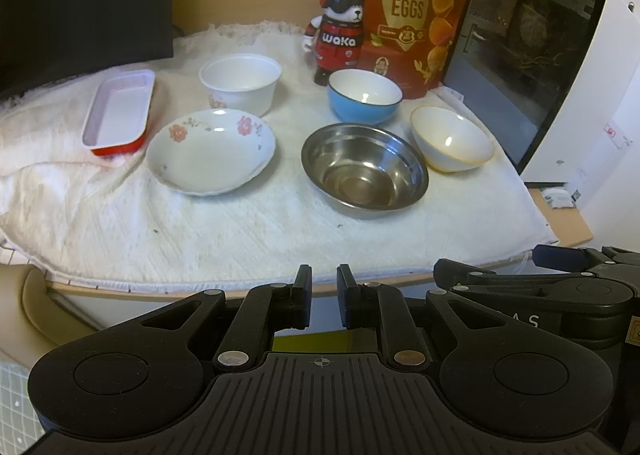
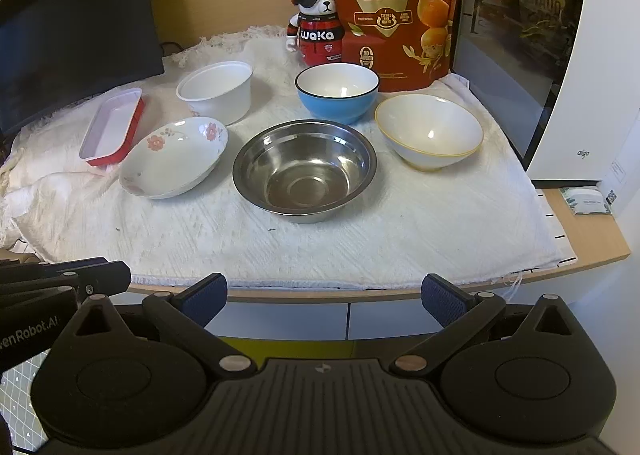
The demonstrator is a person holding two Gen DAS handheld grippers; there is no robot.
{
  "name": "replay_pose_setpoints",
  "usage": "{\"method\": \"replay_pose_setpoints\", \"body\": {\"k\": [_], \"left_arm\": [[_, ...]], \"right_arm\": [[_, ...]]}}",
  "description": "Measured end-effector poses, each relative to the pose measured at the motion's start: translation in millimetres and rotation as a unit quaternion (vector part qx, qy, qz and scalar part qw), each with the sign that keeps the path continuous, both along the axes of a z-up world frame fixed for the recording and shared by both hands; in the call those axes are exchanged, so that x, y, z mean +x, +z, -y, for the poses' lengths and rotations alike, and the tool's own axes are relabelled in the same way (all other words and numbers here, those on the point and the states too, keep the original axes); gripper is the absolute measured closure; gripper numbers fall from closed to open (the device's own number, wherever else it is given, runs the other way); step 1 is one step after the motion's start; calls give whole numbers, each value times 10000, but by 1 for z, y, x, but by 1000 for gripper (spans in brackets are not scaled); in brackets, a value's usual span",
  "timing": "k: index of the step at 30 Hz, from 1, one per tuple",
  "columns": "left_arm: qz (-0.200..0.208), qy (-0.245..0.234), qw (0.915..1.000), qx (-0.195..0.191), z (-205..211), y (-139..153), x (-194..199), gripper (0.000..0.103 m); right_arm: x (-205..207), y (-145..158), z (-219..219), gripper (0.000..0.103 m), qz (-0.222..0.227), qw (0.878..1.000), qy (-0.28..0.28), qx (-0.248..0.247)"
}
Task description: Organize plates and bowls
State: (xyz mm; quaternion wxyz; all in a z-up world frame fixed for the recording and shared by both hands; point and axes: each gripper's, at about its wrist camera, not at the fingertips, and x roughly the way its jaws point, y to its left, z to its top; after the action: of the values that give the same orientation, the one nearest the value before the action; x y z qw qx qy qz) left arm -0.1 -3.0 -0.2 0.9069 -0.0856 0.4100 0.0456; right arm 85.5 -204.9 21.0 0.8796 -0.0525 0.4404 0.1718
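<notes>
Two handheld grippers wait short of a desk laid with crockery; the left gripper [image 1: 324,301] has its jaws drawn almost together on nothing, while the right gripper [image 2: 324,297] stands wide open and empty. Ahead of the right jaws sits the steel bowl [image 2: 305,169], with the floral plate [image 2: 174,157] beyond their left side and the yellow-rimmed bowl [image 2: 429,131] beyond their right; the blue bowl [image 2: 337,91], white tub [image 2: 216,91] and red-sided tray [image 2: 112,127] lie farther off. The soft white cloth [image 2: 320,239] appears rumpled near the tray, though distortion makes this uncertain; a dragged rim could likely snag it and tip neighbours. Thin, sloping rims may slip from a pinch; the closely set bowls could knock together.
</notes>
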Motion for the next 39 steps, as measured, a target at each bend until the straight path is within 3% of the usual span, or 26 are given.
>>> {"method": "replay_pose_setpoints", "body": {"k": [39], "left_arm": [[5,4,10000,-85,-6,0,-2,86]], "right_arm": [[-2,3,-4,0,67,10000,44,4]]}}
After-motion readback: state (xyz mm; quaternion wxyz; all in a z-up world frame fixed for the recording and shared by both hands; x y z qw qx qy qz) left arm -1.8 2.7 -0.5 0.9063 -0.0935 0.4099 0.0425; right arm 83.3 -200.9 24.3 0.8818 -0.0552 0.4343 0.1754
